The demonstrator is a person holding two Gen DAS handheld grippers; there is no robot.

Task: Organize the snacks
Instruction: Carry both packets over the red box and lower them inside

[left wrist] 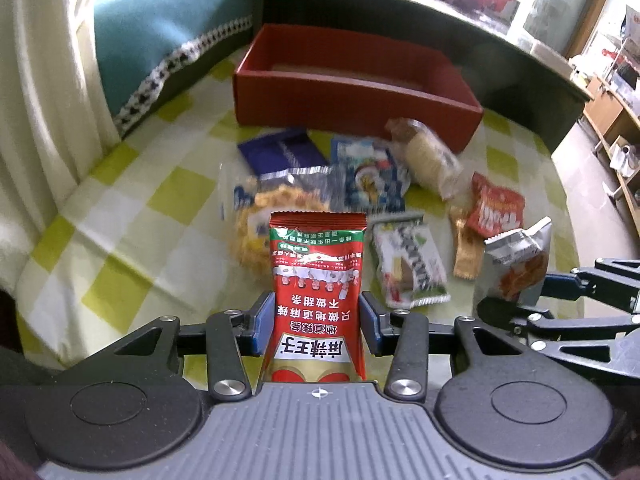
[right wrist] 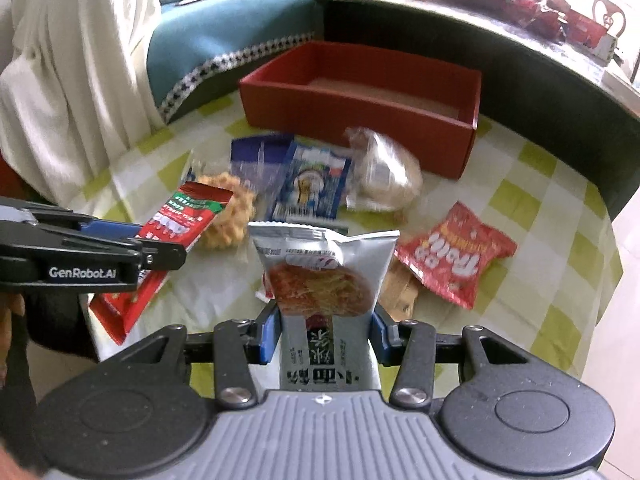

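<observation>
a: what does each hand-held gripper carry?

b: the left gripper [left wrist: 318, 322] is clamped on a red spicy-strip packet [left wrist: 318, 300], its blue pads [left wrist: 263, 322] pressing both long edges; the packet stands upright, lifted off the cloth. the right gripper [right wrist: 325, 338] is clamped likewise on a silver noodle-snack packet [right wrist: 326, 276], held above the pile. in the right wrist view the left gripper appears at 9 o'clock with its red packet tilted; in the left wrist view the right gripper enters at 3 o'clock.

a: where are the remaining snacks?

b: loose on the checked yellow-green tablecloth [left wrist: 120, 220], between the grippers and the red box [left wrist: 352, 92]. in the left wrist view: a dark blue packet [left wrist: 280, 152] at 12 o'clock from the held packet, a light blue packet [left wrist: 372, 176] just beside it, a clear-wrapped pale roll [left wrist: 428, 156] at 1 o'clock touching the box's near wall, a clear bag of yellow crackers [left wrist: 256, 224] directly behind the held packet, a green-and-white packet [left wrist: 412, 264] at 2 o'clock, and a red crisp packet [left wrist: 496, 210] overlapping a gold wrapper [left wrist: 466, 252] farther right.

a: and the box?

b: open-topped, its brown floor bare where visible, at the far edge of the cloth, beside a dark low table [left wrist: 440, 32]. a teal sofa cover [left wrist: 168, 28] lies at 11 o'clock, a white draped cloth [left wrist: 44, 80] at 9 o'clock.
</observation>
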